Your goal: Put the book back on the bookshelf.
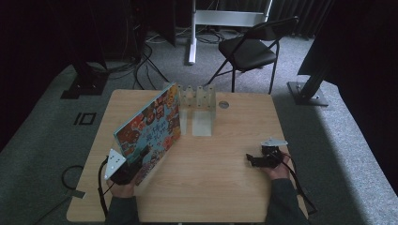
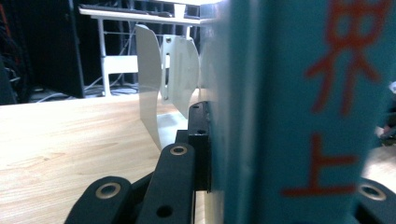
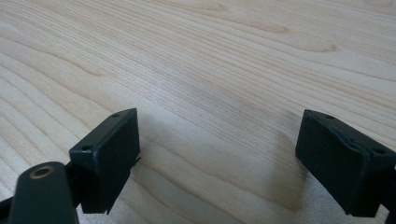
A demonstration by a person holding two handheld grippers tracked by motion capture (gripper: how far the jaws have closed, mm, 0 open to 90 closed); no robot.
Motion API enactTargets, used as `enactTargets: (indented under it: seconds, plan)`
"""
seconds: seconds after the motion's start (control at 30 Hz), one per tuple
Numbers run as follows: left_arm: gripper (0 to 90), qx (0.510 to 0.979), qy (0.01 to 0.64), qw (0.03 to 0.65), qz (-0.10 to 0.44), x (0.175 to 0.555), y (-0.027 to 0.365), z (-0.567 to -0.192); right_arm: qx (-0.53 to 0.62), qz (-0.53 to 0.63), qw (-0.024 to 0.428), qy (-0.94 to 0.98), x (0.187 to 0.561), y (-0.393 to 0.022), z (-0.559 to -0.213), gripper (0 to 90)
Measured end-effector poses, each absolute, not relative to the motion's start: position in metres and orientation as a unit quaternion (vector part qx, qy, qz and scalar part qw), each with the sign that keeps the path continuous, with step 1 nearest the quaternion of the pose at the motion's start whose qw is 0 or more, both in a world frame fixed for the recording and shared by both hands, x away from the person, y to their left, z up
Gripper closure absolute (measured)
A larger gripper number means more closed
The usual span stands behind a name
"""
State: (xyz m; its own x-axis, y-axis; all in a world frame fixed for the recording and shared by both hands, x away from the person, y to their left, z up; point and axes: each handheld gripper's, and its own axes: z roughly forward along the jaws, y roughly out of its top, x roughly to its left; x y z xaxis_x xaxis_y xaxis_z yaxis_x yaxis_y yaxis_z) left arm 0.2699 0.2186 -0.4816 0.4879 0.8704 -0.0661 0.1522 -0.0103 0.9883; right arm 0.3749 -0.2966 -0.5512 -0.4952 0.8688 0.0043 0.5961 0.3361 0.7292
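Observation:
A large picture book [image 1: 151, 129] with a colourful cover stands upright and tilted on the wooden table [image 1: 220, 187], its far end toward a white metal book rack [image 1: 197, 101]. My left gripper [image 1: 123, 171] is shut on the book's near lower corner. In the left gripper view the blue spine [image 2: 280, 112] with red characters sits between the black jaws, and the rack's white dividers [image 2: 152, 79] stand just beyond. My right gripper [image 1: 256, 160] rests low over the table at the right, open, with bare wood between its fingertips [image 3: 105, 154].
A black folding chair [image 1: 251, 49] stands behind the table on grey carpet. Cables [image 1: 141, 65] and dark stand bases lie at the back left and right. A small round grommet [image 1: 224, 105] sits near the table's far edge.

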Motion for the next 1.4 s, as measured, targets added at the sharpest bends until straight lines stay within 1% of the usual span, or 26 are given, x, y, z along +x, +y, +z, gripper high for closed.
enactTargets:
  seconds: [0.1,0.6,0.73,1.4]
  plan:
    - [81.1,0.633,0.402,0.58,0.318,0.27,0.214,-0.481,0.462,0.344,0.198,0.793,0.375,-0.297,-0.551,13.4]
    - [81.1,0.629,0.412,0.573,0.327,0.278,0.203,-0.478,0.462,0.344,0.198,0.793,0.375,-0.297,-0.551,13.3]
    - [81.1,0.63,0.409,0.567,0.337,0.28,0.198,-0.475,0.462,0.345,0.198,0.793,0.375,-0.297,-0.551,13.4]
    - [81.1,0.623,0.419,0.558,0.353,0.292,0.189,-0.468,0.462,0.345,0.198,0.793,0.375,-0.297,-0.551,13.4]
